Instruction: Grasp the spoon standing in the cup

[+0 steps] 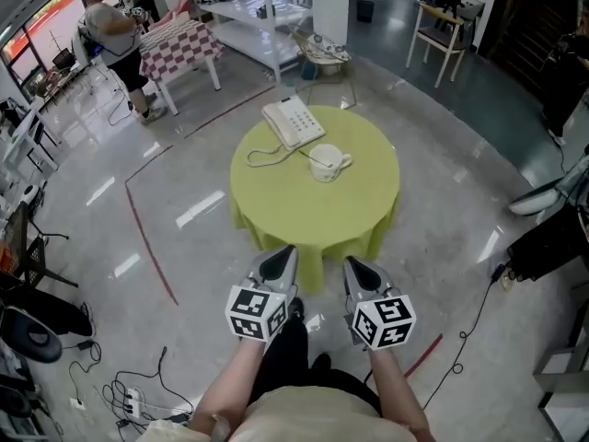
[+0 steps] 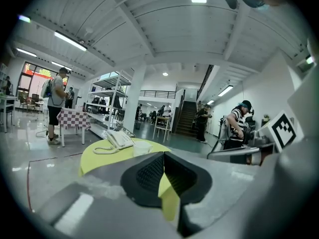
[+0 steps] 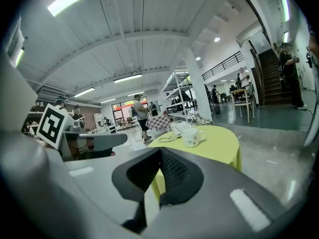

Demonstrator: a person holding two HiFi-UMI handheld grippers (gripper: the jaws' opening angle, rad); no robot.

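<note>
Spoon (image 1: 317,159): a thin, pale sliver standing in the cup (image 1: 329,165), leaning over the rim on the telephone side. It is too small to tell its material, and neither gripper view resolves it.

Cup: white, glossy and round, with a loop handle. The right gripper view shows faint speckled print on its wall. It sits near the middle of the round bench (image 1: 276,196).

Bench: covered by a smooth yellow-green cloth (image 1: 368,233) that hangs in soft folds at the edge and hides the legs.

Telephone (image 1: 293,121): white, boxy, just beside the cup. Its coiled cord (image 1: 267,157) trails across the cloth.

Left tool (image 2: 163,156): grey matte shell, with black ribbed pads (image 2: 149,173) meeting at the tips. It is clenched on nothing.

Right tool (image 3: 160,151): same build, with its pads also together at the tips, grasping nothing.

Both tools are well short of the bench, over the glossy grey floor (image 1: 138,201). The person's forearms are cut off at the lower edge of the head view.
</note>
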